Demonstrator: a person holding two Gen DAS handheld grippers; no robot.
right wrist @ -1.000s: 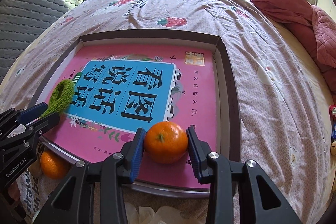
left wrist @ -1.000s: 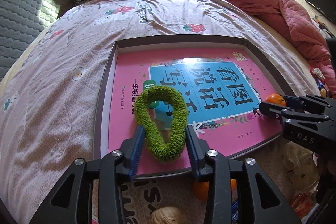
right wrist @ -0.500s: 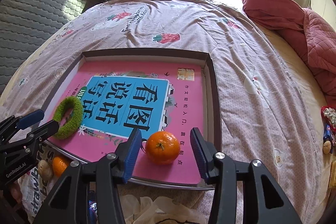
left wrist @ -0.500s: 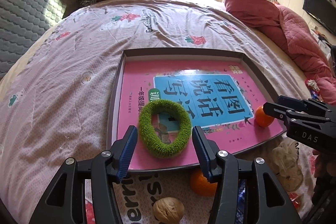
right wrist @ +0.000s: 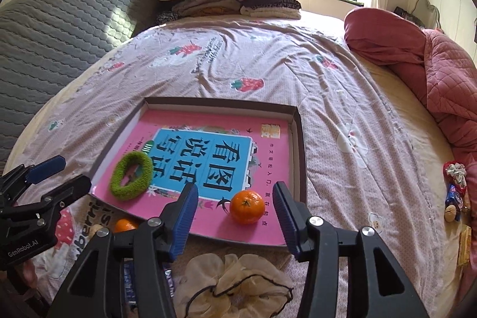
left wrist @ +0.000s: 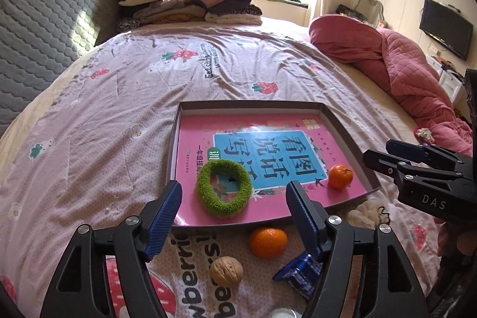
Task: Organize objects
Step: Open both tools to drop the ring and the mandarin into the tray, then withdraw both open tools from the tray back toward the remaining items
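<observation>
Item: shallow tray [left wrist: 337, 127] on the bed, centre of both views, floor covered by a pink book [left wrist: 202, 139].

Contents: green hair tie [left wrist: 224, 189], flat on the book at the tray's lower-left corner; orange [right wrist: 247, 206], resting on the book at the lower-right corner. Both look set down there as sorted items, each under the gripper that served it.

Left gripper [left wrist: 234, 200]: jaws have just been opening and stand wide apart, clear of the hair tie; nothing held.

Right gripper [right wrist: 235, 206]: jaws have just been opening, spread either side of the orange without touching it; released.

Unsorted, lower frame, outside the tray: second orange [left wrist: 268, 242], walnut [left wrist: 226, 271], blue wrapper [left wrist: 299, 273], cream scrunchie [right wrist: 235, 282].

View differences: only the left wrist view shows the walnut. Only the right wrist view shows small items at the far right edge [right wrist: 454, 192] and the scrunchie in full.
</observation>
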